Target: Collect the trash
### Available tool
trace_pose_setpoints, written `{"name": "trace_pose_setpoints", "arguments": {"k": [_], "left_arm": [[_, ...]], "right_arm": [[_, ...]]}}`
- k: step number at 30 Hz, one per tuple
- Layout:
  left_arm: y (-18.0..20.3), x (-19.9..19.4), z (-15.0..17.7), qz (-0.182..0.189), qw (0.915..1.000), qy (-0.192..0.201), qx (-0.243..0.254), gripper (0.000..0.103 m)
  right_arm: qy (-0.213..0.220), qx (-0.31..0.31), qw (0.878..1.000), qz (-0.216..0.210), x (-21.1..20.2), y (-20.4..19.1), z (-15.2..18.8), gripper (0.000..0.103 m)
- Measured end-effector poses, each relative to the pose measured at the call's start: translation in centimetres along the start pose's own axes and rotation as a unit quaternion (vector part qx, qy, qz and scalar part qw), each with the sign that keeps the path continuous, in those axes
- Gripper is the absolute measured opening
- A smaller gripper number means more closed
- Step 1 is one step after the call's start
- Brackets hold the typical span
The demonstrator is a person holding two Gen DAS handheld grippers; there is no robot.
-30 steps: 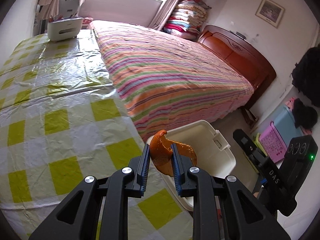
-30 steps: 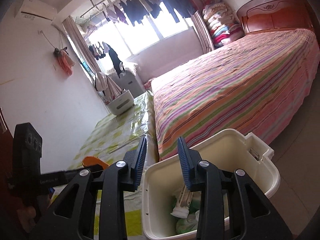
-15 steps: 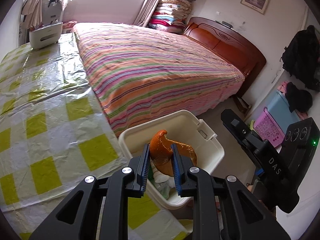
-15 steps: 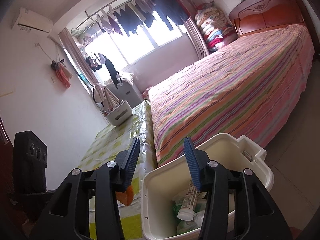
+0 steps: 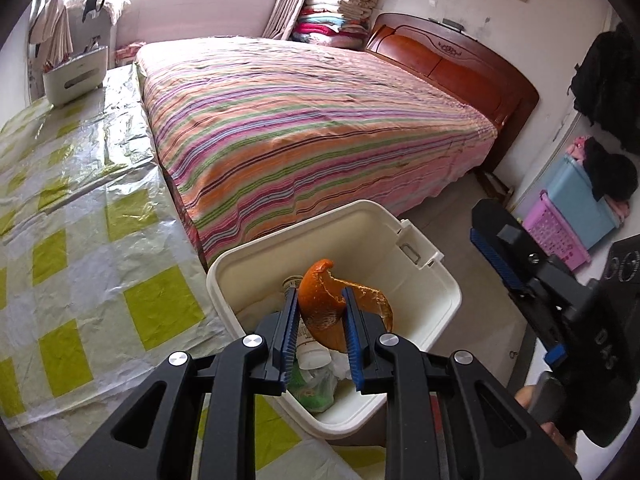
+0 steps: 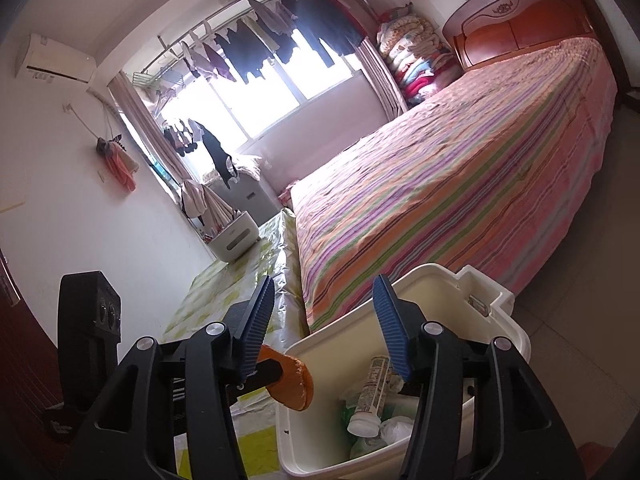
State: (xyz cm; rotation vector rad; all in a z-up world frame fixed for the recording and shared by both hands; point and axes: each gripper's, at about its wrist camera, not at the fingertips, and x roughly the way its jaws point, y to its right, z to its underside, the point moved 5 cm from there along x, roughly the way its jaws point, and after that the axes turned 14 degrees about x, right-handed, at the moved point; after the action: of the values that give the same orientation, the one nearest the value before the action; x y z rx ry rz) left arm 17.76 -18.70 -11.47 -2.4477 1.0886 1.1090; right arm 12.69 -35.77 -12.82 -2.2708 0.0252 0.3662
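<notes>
My left gripper (image 5: 320,334) is shut on a curled piece of orange peel (image 5: 326,308), held above the open mouth of a cream plastic bin (image 5: 436,280). Inside the bin lie a white bottle (image 5: 310,350), crumpled tissue and green wrapping. In the right wrist view the peel (image 6: 294,382) hangs over the bin's near left rim (image 6: 340,328), and the bottle (image 6: 370,396) lies inside. My right gripper (image 6: 324,324) hovers above the bin, its jaws opening, with nothing between them. The right gripper's body shows in the left wrist view (image 5: 516,264).
The bin stands beside a table under a yellow-and-white checked plastic cloth (image 5: 80,240). A bed with a striped cover (image 5: 304,120) lies behind it. A white box (image 5: 74,76) sits at the table's far end. Pink and blue baskets (image 5: 568,220) stand on the floor at right.
My left gripper has carried the peel from over the table edge to over the bin. My right gripper's jaws have spread wider apart.
</notes>
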Motion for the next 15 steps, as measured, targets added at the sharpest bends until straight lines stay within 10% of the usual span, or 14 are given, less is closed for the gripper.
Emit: {"name": "trace_pose_setpoints", "arguments": {"k": [15], "left_arm": [[1.6,0.0,-0.3,-0.054,0.9977,0.018,0.035,0.061]], "right_arm": [[0.002,0.019,1.000,0.002,-0.9,1.2,-0.2,0.055]]}}
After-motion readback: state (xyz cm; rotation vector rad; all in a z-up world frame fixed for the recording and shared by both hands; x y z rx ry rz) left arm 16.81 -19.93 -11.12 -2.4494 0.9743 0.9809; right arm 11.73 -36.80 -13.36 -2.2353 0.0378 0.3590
